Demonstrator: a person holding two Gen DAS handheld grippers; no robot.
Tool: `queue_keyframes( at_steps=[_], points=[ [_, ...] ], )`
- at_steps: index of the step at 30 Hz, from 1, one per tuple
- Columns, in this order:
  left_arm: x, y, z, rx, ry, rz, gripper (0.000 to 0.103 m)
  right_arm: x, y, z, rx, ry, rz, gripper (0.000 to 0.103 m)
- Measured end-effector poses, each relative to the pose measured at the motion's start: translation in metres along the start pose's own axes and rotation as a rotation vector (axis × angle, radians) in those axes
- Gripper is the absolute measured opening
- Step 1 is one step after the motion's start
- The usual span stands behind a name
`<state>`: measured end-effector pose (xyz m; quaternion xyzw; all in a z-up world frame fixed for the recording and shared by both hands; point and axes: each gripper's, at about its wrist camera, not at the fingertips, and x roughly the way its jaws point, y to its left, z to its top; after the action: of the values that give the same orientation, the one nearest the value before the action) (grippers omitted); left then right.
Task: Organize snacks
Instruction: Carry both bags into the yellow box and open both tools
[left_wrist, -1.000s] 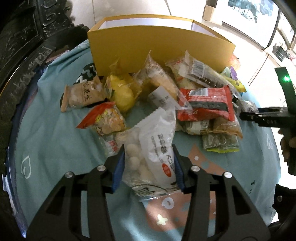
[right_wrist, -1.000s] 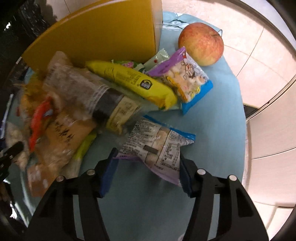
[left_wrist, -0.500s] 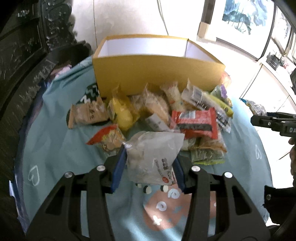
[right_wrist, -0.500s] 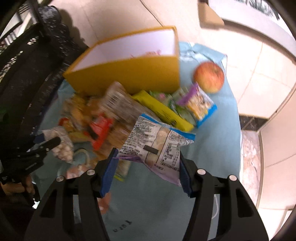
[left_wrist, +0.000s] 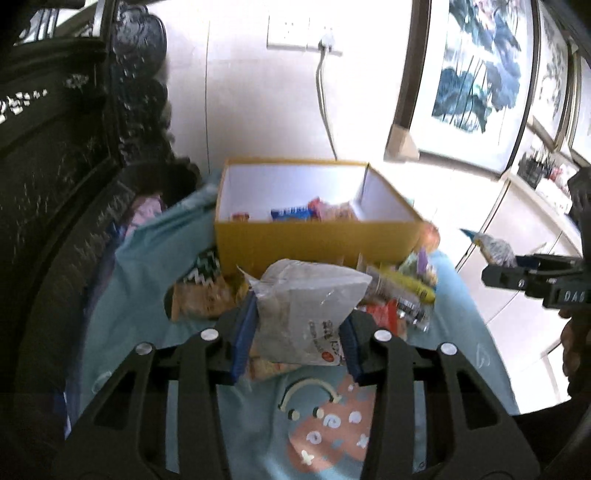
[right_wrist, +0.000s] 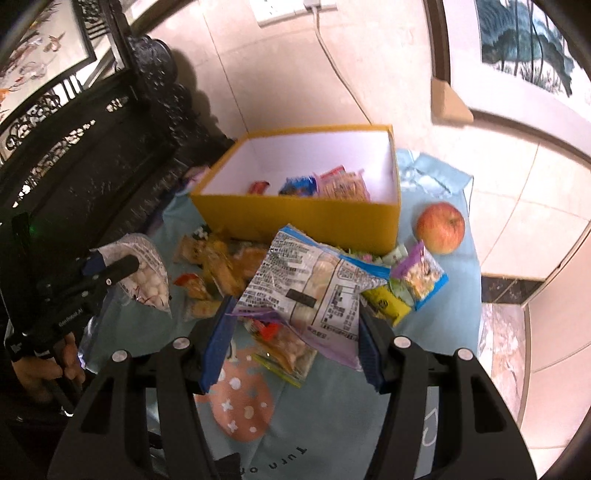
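A clear bag of white balls (left_wrist: 310, 302) hangs between the blue pads of my left gripper (left_wrist: 297, 332), lifted above the snack pile; the jaws are closing and the pads press its sides. My right gripper (right_wrist: 291, 332) is shut on a blue-and-purple snack packet (right_wrist: 314, 284), also in the air. Behind the pile stands the yellow box (right_wrist: 295, 218) with a white inside and a few packets (right_wrist: 325, 184) in it. Each wrist view shows the other gripper: the left gripper (right_wrist: 110, 269) with its bag (right_wrist: 147, 280), and the right gripper (left_wrist: 498, 273) at the edge.
Loose snack packets (right_wrist: 221, 269) lie on the teal cloth (right_wrist: 436, 332) in front of the box. An apple (right_wrist: 440, 228) sits to the box's right. Dark carved furniture (left_wrist: 55, 184) stands at the left, and a framed painting (left_wrist: 476, 74) leans on the wall.
Both grippers have risen with their packets, which were resting on the table before. The views now look into the box. The left jaws have narrowed on the bag.
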<state>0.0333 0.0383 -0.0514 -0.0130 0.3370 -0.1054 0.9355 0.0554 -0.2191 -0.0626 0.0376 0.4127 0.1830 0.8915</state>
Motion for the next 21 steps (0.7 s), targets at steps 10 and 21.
queue_keyframes(
  at_steps=[10, 21],
  points=[
    [-0.024, -0.014, 0.047, 0.025, -0.111, -0.02, 0.041, -0.029, 0.013, 0.038, -0.056, -0.095, -0.005, 0.061],
    [-0.012, -0.023, 0.098, 0.049, -0.168, -0.03, 0.041, -0.033, 0.016, 0.082, -0.089, -0.149, -0.023, 0.061]
  ],
)
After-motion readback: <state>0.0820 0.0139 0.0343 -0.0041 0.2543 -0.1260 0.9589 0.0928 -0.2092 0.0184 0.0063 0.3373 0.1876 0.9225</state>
